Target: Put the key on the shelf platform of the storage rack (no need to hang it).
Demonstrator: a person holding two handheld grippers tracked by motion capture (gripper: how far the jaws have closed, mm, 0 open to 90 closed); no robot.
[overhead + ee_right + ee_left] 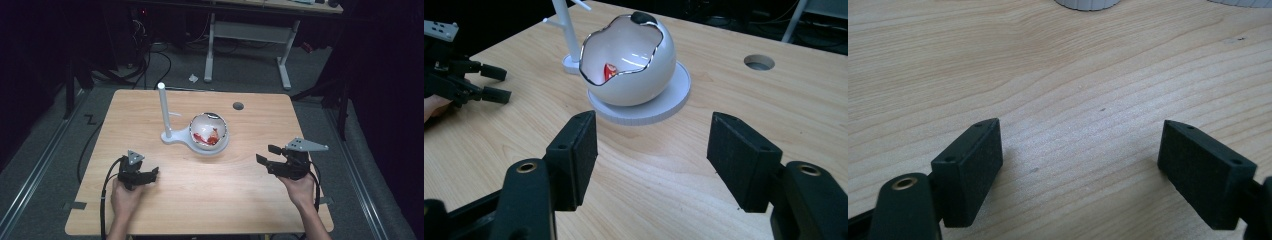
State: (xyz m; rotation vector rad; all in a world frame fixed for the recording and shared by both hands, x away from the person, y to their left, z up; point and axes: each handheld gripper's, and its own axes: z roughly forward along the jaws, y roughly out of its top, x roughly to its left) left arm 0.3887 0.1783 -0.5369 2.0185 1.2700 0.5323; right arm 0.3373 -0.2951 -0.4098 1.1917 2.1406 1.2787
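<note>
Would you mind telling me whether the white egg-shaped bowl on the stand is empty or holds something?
Not empty. The egg-shaped bowl holds something red inside, seen through its jagged opening; what it is cannot be told.

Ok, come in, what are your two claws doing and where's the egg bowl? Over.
Left gripper open, low over bare table. Right gripper open, empty, aimed at egg-shaped bowl. Bowl on white stand, something red inside. Nothing in the way.

White eggshell bowl (629, 65) beyond hand-held gripper (651, 160)
</note>
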